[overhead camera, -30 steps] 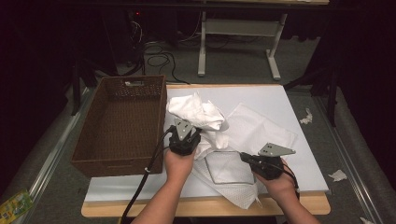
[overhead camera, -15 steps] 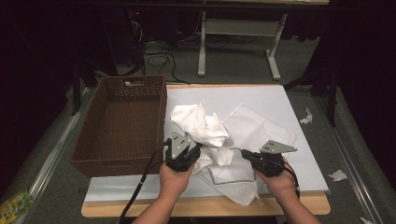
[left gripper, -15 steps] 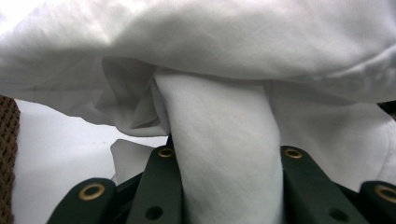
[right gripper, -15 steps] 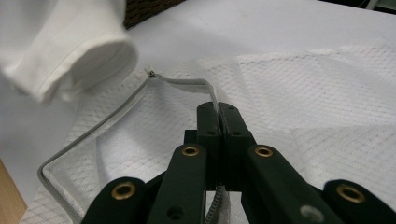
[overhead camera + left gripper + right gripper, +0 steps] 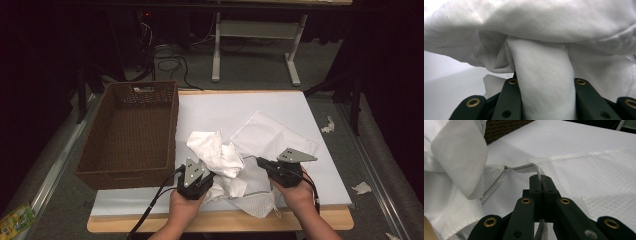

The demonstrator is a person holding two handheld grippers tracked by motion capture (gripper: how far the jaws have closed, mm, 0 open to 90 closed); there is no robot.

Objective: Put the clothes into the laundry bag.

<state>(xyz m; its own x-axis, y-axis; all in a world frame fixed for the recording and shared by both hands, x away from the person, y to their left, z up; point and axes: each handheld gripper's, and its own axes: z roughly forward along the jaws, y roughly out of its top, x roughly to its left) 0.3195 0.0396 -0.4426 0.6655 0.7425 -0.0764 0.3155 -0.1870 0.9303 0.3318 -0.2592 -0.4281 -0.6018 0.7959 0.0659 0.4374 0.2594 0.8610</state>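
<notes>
white cloth (image 5: 220, 155): we see it bunched in a crumpled heap at lower centre of the high view, on the table, just right of the basket's near corner; in the left gripper view a thick fold of it (image 5: 546, 82) rises straight up from between the jaws.
mesh bag (image 5: 272, 137): we find it lying flat to the right of the cloth and partly under it, its zipper edge (image 5: 524, 167) curving across the middle of the right gripper view.
left gripper (image 5: 196, 179): at lower centre-left of the high view, clamped on the fold of white cloth.
right gripper (image 5: 270, 167): at lower right of centre, jaws pressed together on the mesh bag's zipper edge (image 5: 540, 180).
basket (image 5: 100, 165): brown wicker, at left of the high view, beside the cloth.
table (image 5: 225, 107): white top under everything, bare toward the upper part.
</notes>
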